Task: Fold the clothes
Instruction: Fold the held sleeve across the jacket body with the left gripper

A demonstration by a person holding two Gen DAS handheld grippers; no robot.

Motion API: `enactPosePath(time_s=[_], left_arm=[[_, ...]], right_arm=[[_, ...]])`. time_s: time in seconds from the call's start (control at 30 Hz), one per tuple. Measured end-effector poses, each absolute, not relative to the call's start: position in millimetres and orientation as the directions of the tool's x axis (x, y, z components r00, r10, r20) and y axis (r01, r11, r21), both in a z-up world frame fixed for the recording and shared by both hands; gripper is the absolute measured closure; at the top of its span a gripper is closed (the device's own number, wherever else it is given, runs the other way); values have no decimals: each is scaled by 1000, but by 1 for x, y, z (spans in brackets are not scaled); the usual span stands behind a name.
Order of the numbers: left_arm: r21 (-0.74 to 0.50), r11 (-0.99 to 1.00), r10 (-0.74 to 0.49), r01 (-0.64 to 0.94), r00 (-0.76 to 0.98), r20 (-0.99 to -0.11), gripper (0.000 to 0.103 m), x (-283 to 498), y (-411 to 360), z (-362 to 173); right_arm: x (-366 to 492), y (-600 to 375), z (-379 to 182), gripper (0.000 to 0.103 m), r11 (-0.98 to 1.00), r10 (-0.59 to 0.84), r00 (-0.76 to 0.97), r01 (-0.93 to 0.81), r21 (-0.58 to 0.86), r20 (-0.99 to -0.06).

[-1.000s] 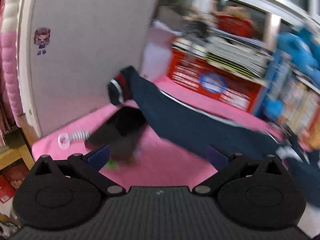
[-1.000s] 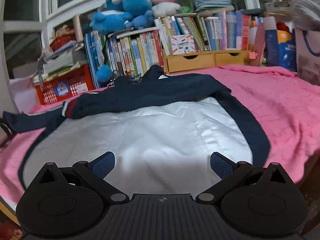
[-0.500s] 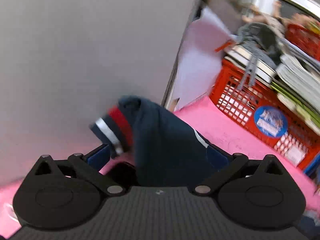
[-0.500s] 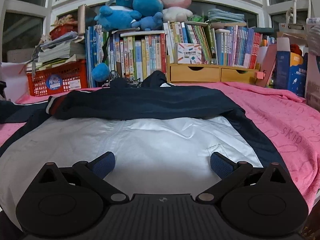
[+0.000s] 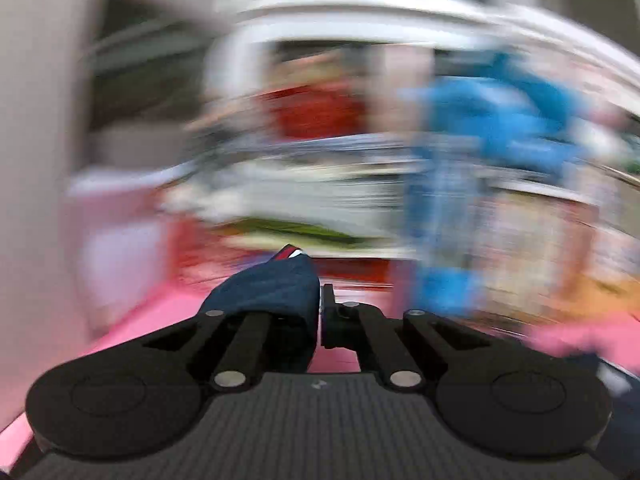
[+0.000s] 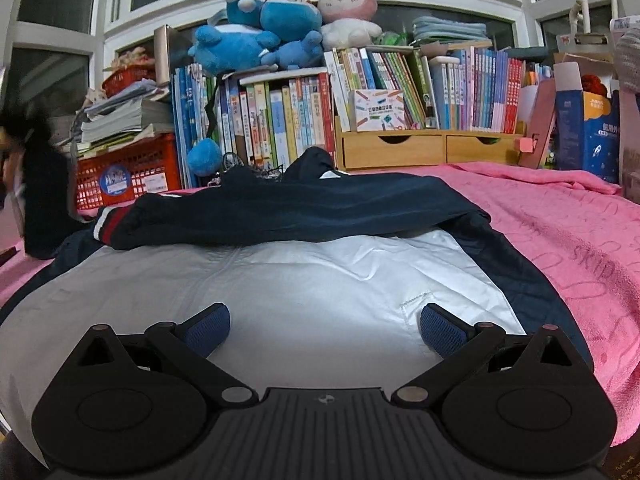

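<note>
The left gripper (image 5: 320, 312) is clamped on the navy sleeve (image 5: 266, 290) of the jacket, its red-and-white striped cuff (image 5: 289, 253) poking out past the closed fingers; everything beyond it in the left wrist view is smeared by motion blur. The right gripper (image 6: 323, 330) hovers with its blue-padded fingers (image 6: 208, 328) spread wide apart, holding nothing, just above the silver-white panel of the navy and white jacket (image 6: 280, 280). That jacket lies spread flat on the pink towel-like bed cover (image 6: 560, 232), with its other navy sleeve (image 6: 260, 216) folded across the upper part of the body. Behind the garment stand a red plastic crate (image 6: 128, 178), a row of upright children's books (image 6: 280, 116) and a wooden drawer unit (image 6: 428, 148), topped by blue plush toys (image 6: 260, 32) and a pink plush rabbit (image 6: 348, 4).
</note>
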State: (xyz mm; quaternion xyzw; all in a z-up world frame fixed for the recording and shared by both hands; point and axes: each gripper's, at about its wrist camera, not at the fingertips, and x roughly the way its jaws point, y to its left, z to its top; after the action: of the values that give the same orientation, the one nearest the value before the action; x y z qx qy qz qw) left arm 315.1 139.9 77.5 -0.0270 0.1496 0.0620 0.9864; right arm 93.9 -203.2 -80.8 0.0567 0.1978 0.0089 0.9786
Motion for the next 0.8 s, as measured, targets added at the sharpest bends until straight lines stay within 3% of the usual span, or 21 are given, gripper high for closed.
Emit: enactPosePath(time_s=[0.03, 0.07, 0.1, 0.13, 0.17, 0.2, 0.33, 0.43, 0.5, 0.63, 0.8], left_arm=[[-8, 998, 56, -61, 951, -303, 91, 314, 111, 78], [16, 1000, -5, 11, 944, -329, 79, 311, 83, 73], [37, 996, -64, 83, 931, -358, 63, 307, 54, 68], [62, 989, -98, 133, 912, -397, 53, 302, 34, 55], [86, 980, -127, 182, 890, -437, 32, 297, 14, 42], [107, 967, -155, 232, 865, -477, 20, 292, -6, 29], [243, 917, -139, 316, 825, -548, 18, 265, -52, -15], [297, 901, -125, 315, 846, -518, 13, 240, -47, -22], [268, 906, -161, 328, 852, -498, 0, 221, -29, -16], [201, 930, -179, 307, 858, -482, 0, 187, 18, -8], [139, 973, -92, 182, 867, -490, 0, 171, 67, -19]], right_arm=[[93, -204, -81, 0, 993, 42, 923, 5, 119, -384], [92, -205, -81, 0, 992, 44, 924, 4, 124, -381], [91, -206, -81, 0, 992, 46, 925, 3, 129, -378], [90, -207, -81, 0, 991, 48, 925, 3, 134, -376], [87, -209, -81, 0, 990, 49, 926, 5, 143, -373], [84, -212, -80, 0, 989, 48, 927, 10, 151, -371], [74, -229, -78, 0, 980, 17, 929, 58, 190, -370], [72, -249, -78, 0, 962, 8, 930, 93, 257, -369], [75, -260, -76, 0, 946, 19, 933, 99, 308, -359], [97, -263, -61, 0, 937, 70, 941, 51, 345, -330], [152, -201, -22, 0, 977, 187, 930, -144, 156, -316]])
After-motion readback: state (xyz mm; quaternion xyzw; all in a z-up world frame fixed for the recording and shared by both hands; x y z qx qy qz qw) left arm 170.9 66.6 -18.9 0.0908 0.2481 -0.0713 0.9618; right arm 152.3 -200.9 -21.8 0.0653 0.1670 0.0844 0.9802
